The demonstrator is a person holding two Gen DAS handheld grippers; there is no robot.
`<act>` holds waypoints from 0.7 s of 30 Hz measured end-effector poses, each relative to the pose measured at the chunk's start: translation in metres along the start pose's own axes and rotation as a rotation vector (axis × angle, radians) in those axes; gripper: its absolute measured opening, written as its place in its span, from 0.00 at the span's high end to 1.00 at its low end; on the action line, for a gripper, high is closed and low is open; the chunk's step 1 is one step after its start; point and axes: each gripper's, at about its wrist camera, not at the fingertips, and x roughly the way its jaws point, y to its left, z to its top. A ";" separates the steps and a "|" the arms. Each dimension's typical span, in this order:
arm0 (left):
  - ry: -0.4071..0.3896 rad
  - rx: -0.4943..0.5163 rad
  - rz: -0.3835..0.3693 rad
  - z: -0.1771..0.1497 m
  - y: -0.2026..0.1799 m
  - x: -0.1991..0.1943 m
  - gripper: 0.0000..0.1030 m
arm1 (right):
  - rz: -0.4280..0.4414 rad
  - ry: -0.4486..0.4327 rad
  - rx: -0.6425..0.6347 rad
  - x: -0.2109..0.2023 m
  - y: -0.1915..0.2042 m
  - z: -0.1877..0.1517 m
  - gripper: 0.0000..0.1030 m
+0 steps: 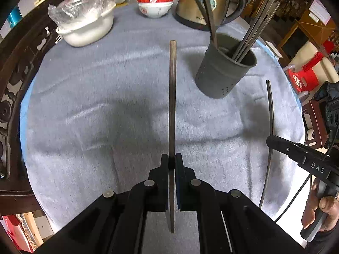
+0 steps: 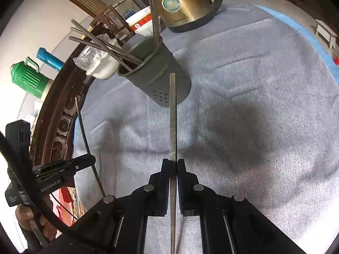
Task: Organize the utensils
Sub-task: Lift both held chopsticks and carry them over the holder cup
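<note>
Two hand-held grippers work above a round table covered in a grey fleecy cloth (image 1: 106, 105). The left gripper (image 1: 172, 163) is clamped on a single dark metal chopstick (image 1: 172, 97), which runs straight out between its jaws and clear of the cloth. The right gripper (image 2: 173, 165) is likewise closed on a second chopstick (image 2: 173, 116), whose far end overlaps the holder's side in that view.

The goal, a dark grey perforated utensil holder (image 1: 224, 72), stands on the cloth ahead and to the right of the left gripper. It already holds a bundle of chopsticks (image 1: 252, 42) leaning to one side and some longer dark handles (image 1: 207, 12) leaning to the other (what tops those handles is out of view). Behind it stand a brass-coloured kettle (image 1: 203, 2), stacked red-and-white bowls (image 1: 155, 2) and a white pot (image 1: 86, 29) wrapped in plastic.

Likely risks from here: each stick is pinched at only one narrow spot, so it could swivel or slide out as the gripper tilts it upright. The holder's mouth is crowded, so an incoming tip may strike the leaning sticks or the rim and skid off. The holder looks light; a sideways knock could tip it and spill everything. Both grippers head for one opening, so they could collide.
</note>
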 end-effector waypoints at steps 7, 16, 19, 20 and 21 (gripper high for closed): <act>-0.069 0.005 0.020 0.004 -0.005 -0.016 0.95 | 0.027 -0.047 0.012 -0.010 0.000 0.005 0.93; -0.132 -0.003 0.032 0.010 -0.008 -0.023 0.95 | 0.049 -0.096 0.032 -0.019 -0.002 0.012 0.93; -0.177 -0.029 0.023 0.015 -0.003 -0.033 0.95 | 0.060 -0.128 0.043 -0.025 -0.002 0.016 0.93; -0.192 -0.035 0.018 0.017 -0.002 -0.036 0.95 | 0.064 -0.138 0.046 -0.027 -0.002 0.017 0.93; -0.207 -0.041 0.014 0.019 -0.001 -0.040 0.95 | 0.068 -0.151 0.049 -0.030 -0.002 0.019 0.93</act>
